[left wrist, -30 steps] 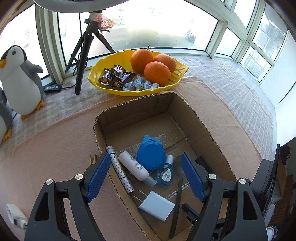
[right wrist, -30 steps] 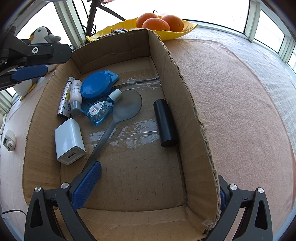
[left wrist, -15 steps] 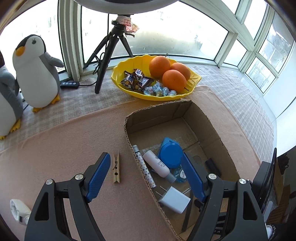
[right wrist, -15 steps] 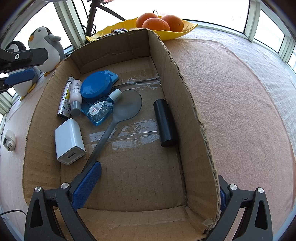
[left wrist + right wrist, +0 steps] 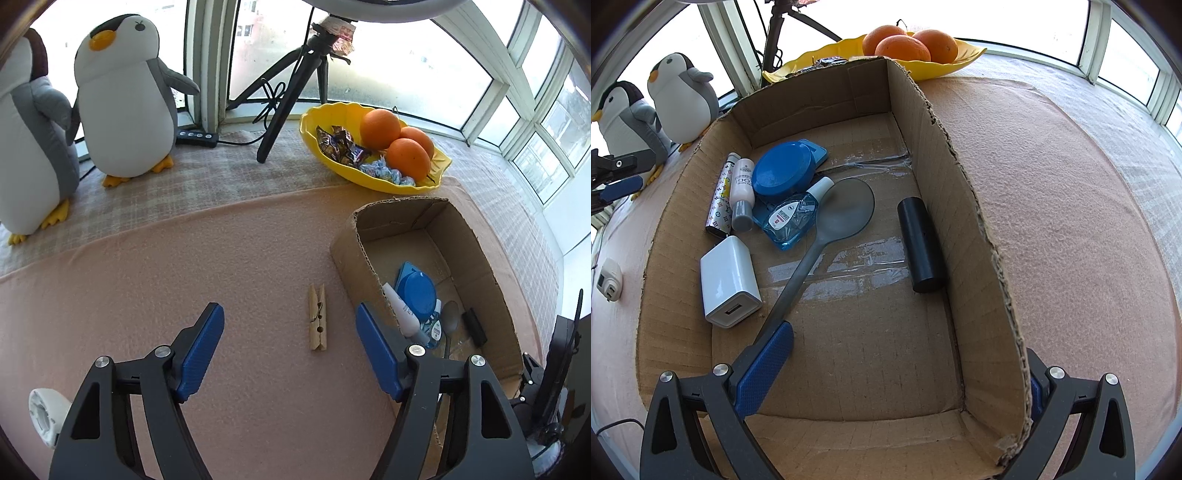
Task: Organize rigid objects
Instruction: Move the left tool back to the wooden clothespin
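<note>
Fingers of the left gripper (image 5: 290, 343) stood apart and had just been closing a little, with nothing pressed between them; the clothespin (image 5: 317, 318) lay flat on the blanket (image 5: 184, 266) in the gap, nearer the right finger and touching neither pad. It lay just beside the box (image 5: 979, 229), outside the box's left wall, its long axis running away from the camera. The right gripper (image 5: 897, 373) straddled the box's right wall near the front corner, one finger inside and one outside; whether the pads actually pinched the cardboard could not be told. Inside the box, toward its left wall, sat the tube, bottle, blue case, charger and spoon (image 5: 827, 236), with a black cylinder (image 5: 921, 245) against the right wall. The step in hand looked like picking up the clothespin. To do it well, the left gripper should centre over the pin, come down until the pads flank its long sides, and close across its width, not its length, so it would not twist or spring open.
</note>
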